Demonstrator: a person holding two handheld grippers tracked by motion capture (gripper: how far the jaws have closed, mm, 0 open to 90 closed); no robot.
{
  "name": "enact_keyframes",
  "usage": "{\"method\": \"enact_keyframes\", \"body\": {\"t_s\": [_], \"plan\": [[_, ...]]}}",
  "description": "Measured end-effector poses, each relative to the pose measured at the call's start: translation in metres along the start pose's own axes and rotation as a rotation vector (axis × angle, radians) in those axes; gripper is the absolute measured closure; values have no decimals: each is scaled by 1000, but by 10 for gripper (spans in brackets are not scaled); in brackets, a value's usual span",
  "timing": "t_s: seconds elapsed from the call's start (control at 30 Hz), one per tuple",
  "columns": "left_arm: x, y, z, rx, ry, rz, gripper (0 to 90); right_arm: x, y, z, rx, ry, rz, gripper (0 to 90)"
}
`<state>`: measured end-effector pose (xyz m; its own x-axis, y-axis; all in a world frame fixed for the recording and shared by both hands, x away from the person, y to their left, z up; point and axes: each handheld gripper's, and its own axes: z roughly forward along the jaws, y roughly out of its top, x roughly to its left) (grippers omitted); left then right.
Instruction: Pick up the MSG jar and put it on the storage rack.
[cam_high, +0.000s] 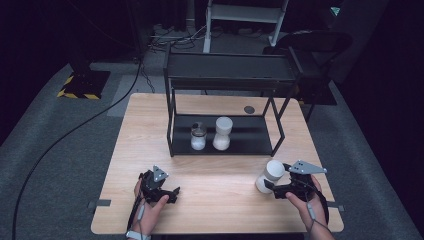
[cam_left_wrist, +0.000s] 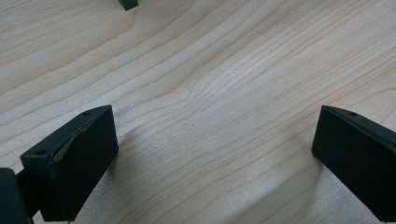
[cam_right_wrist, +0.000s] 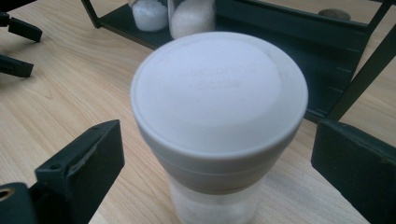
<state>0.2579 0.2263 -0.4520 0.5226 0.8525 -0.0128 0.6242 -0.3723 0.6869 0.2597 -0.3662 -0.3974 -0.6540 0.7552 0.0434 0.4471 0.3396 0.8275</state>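
My right gripper (cam_high: 274, 189) is spread wide around the white-lidded jar (cam_high: 269, 176) at the table's (cam_high: 220, 210) near right, not touching. My left gripper (cam_high: 172, 195) rests released, near left.

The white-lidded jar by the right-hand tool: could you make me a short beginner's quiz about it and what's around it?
1. True or false: the right gripper is clamped tight on the white-lidded clear plastic jar.
2. How many containers stand on the bottom shelf of the black metal rack?
3. What lies between the black jaws of the left gripper? A) a jar B) bare light wooden table C) a lid

Key:
1. False; the jaws stand apart on either side of the jar.
2. Two: a small glass jar and a white hourglass-shaped shaker.
3. B
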Motion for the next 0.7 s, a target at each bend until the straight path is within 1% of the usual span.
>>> {"method": "enact_keyframes", "body": {"t_s": [0.1,0.17,0.27,0.33,0.4,0.47,0.5,0.7], "plan": [[0,0,0,0,0,0,3,0,0,3,7,-10,-10,101],[0,0,0,-1,0,-1,3,1,0,4,2,-21,-17,127],[0,0,0,-1,0,-1,3,2,-1,8,0,-21,-30,173],[0,0,0,-1,0,-1,3,3,-1,9,-4,-19,-46,263],[0,0,0,-1,0,-1,3,6,-1,8,-8,-21,-67,315],[0,0,0,-1,0,-1,3,6,-1,8,-10,-18,-74,328],[0,0,0,0,0,0,3,9,0,8,-6,-25,-86,331],[0,0,0,-1,0,-1,3,9,3,6,1,-20,-89,333]]}}
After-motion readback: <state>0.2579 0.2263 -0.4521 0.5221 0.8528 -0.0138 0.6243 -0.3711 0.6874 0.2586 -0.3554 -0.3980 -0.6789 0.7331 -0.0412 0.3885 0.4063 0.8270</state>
